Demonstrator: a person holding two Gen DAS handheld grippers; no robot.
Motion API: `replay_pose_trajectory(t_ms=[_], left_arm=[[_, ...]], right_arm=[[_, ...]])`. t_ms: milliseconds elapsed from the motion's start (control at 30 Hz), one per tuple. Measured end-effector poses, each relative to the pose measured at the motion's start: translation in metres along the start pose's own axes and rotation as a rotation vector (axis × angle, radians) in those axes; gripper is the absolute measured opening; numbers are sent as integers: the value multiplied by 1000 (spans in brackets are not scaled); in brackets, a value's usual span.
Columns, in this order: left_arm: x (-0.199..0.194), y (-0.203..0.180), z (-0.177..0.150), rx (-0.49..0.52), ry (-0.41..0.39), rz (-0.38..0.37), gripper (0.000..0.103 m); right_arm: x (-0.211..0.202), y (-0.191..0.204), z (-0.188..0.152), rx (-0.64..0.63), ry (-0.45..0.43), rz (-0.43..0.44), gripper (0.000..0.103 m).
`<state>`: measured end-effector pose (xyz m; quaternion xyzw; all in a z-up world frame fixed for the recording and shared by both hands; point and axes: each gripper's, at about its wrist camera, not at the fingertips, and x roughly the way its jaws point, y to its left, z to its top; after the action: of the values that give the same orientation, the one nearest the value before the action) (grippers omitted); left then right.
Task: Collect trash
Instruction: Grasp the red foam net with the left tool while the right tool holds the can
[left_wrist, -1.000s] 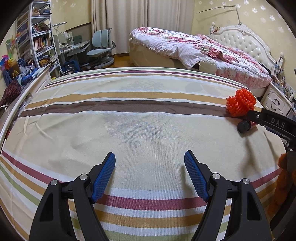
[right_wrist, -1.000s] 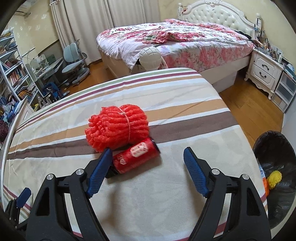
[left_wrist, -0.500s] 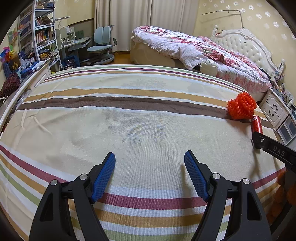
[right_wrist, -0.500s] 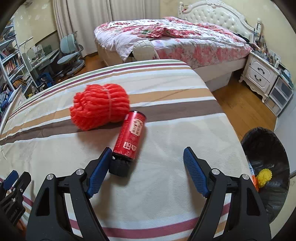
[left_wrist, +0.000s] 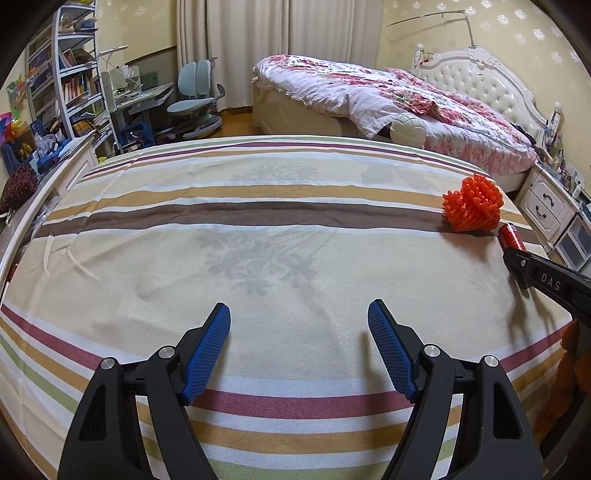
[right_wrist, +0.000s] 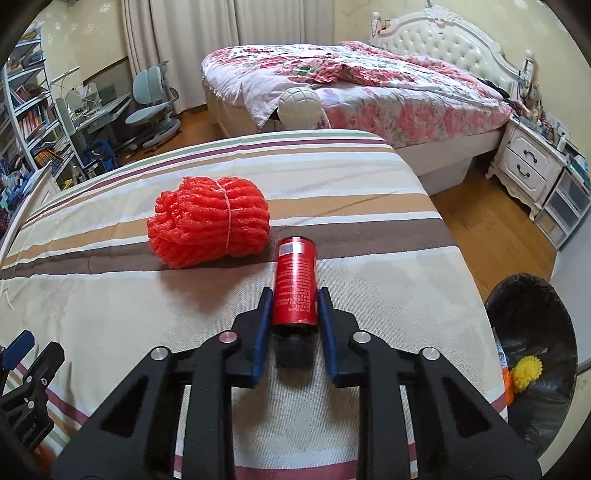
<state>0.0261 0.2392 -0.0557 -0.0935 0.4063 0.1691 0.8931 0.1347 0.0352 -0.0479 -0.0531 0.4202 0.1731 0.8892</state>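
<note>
Gripping the red can (right_wrist: 295, 282) near its black-capped end, the right gripper (right_wrist: 295, 306) has its jaws clenched on both sides of the cylinder, blue pads pressed against the label. The can lies lengthwise along the gripper's line, its barcoded end pointing away, on the striped bedspread (right_wrist: 369, 295) towards the right edge of this bed. Whether it has left the cloth yet cannot be told.

Just to the far left of the can sits the orange foam net bundle (right_wrist: 208, 221), tied round its middle, untouched and close to the can without clearly touching it. On the floor to the right, below the bed's edge, stands the black-lined trash bin (right_wrist: 532, 332); a yellow spiky ball (right_wrist: 526, 373) and something orange already lie inside, so some rubbish looks to be collected.

The left gripper (left_wrist: 299, 339) hangs over bare bedspread well to the left of both items, its jaws released and wide with nothing between them.

As a judgement, the task is partway through: the bin holds a few pieces, the can is grasped but not yet carried over, and the foam net bundle remains to be picked up afterwards. No other loose rubbish shows on the bedspread in either view.
</note>
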Motion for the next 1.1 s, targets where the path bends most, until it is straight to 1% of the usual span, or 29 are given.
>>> replay_pose_trajectory(t_ms=[167,267,500,633,1100], left_arm=[[1,-15,5,30,-7,-27,77],[5,-32,8,62,-9,-45,77],[14,-75,19,134,-12,-88,77],[21,-96,25,166,-9,-94,77],[42,-127,49,179,-11,-109,78]], right_arm=[[-1,-14,1,14,-2,-12,23],[-1,-23,1,17,-5,-30,23],[1,-43,4,19,-2,-40,23],[4,-50,7,13,-3,-36,23],[16,-63,21,-19,-5,2,23]])
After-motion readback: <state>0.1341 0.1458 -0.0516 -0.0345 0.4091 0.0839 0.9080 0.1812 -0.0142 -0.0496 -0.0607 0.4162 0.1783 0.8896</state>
